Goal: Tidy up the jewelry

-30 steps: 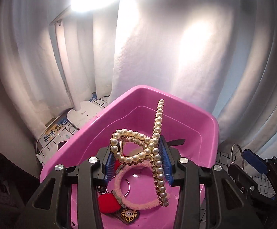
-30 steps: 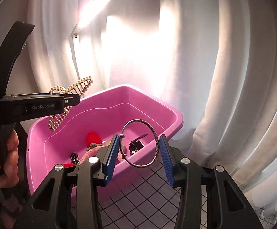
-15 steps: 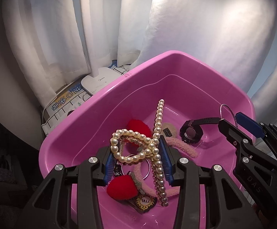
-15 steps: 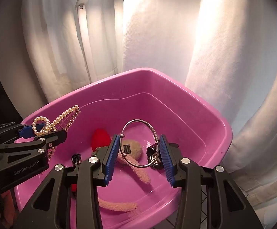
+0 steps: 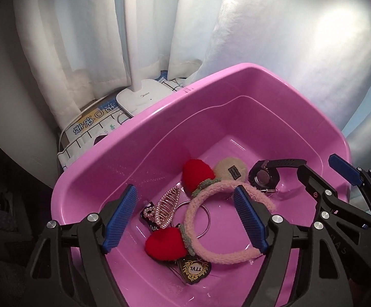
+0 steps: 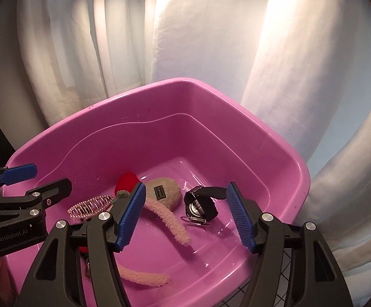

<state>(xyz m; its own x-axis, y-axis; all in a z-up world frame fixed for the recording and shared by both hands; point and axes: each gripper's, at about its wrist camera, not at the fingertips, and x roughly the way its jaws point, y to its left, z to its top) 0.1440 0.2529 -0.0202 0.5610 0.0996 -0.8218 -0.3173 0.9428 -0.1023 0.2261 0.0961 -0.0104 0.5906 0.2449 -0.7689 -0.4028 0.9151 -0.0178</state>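
A pink plastic tub [image 5: 236, 81] [image 6: 211, 94] holds the jewelry. My left gripper [image 5: 183, 217] is open and empty above the tub. Below it lie a pearl hair clip [image 5: 166, 206], a metal ring [image 5: 203, 220], a pink fuzzy headband [image 5: 211, 253] with red pompoms [image 5: 165, 243] and a black watch [image 5: 263, 177]. My right gripper [image 6: 185, 212] is open and empty over the tub, above the watch [image 6: 200, 204] and headband [image 6: 170, 217]. The hair clip [image 6: 91, 206] lies to its left.
White curtains [image 5: 287, 25] hang behind the tub. A white lamp base [image 5: 142, 97] and a printed box [image 5: 91, 125] stand at the tub's far left. A black-grid surface [image 6: 287, 281] shows under the tub's right edge. A gold-and-black badge [image 5: 193, 271] lies in the tub.
Both grippers have opened. The pearl hair clip has dropped from the left one and the metal ring from the right one into the tub. Both cameras have tilted down over the tub.
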